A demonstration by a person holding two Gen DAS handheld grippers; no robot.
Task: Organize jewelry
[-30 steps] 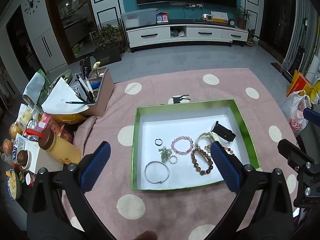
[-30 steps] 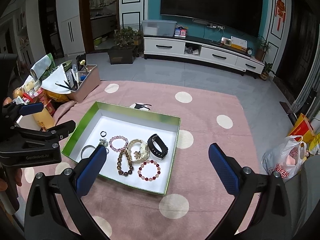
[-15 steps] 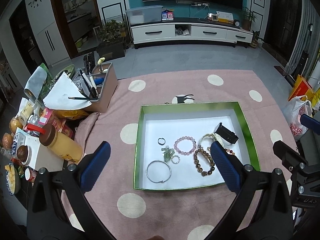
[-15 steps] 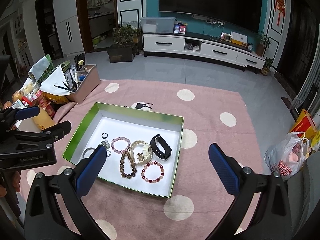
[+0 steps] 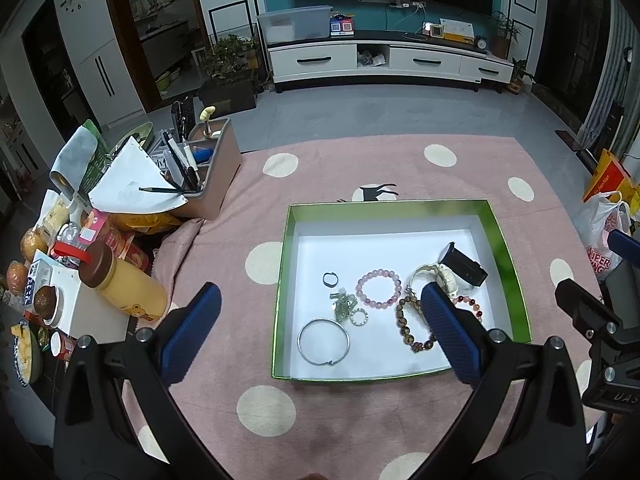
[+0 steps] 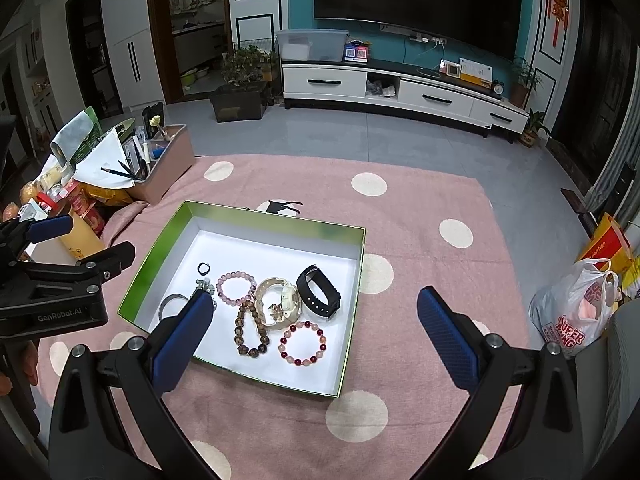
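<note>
A green-walled box (image 5: 286,254) (image 6: 356,304) with a white floor sits on the pink dotted cloth. It holds a silver bangle (image 5: 323,341), a dark ring (image 5: 330,278), a pink bead bracelet (image 5: 378,289) (image 6: 236,289), a brown bead bracelet (image 6: 249,328), a red bead bracelet (image 6: 303,342), a cream watch (image 6: 278,304) and a black band (image 6: 319,291). My left gripper (image 5: 320,316) is open and empty above the box's near side. My right gripper (image 6: 314,316) is open and empty above the box's near right corner.
A pink pen holder (image 5: 208,172) with pens, a yellow bottle (image 5: 124,284), snacks and papers crowd the table's left side. A plastic bag (image 6: 576,308) lies on the floor at right. The pink cloth (image 6: 420,216) spreads around the box.
Both grippers have risen and pulled back slightly; the box appears a little farther away. Both stay open and empty. The jewelry has not moved.
</note>
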